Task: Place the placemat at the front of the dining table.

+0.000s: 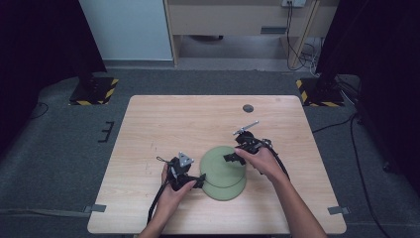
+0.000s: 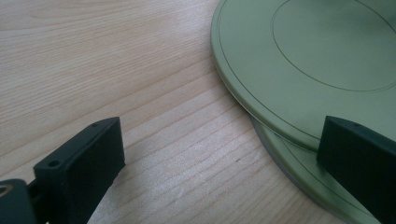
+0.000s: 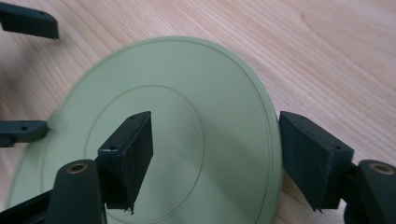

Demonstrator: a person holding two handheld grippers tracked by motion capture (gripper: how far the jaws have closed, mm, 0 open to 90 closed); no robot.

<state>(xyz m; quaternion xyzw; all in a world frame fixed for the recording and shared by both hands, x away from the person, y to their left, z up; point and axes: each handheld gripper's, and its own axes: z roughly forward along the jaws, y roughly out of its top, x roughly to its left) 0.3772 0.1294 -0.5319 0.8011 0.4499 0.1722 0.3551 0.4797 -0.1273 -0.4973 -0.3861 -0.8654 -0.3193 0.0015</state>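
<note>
Two stacked plates (image 1: 224, 171) lie on the table (image 1: 163, 119), toward its near edge.

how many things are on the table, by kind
green plates: 2, stacked with the top one shifted off the lower
grippers: 2, left gripper and right gripper
total: 4

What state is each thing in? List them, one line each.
Upper green plate: offset on the lower one, its rim between the right gripper's jaws.
Lower green plate: flat on the table.
Left gripper: jaws open at the plates' edge.
Right gripper: jaws open, astride the upper plate's rim.
</note>
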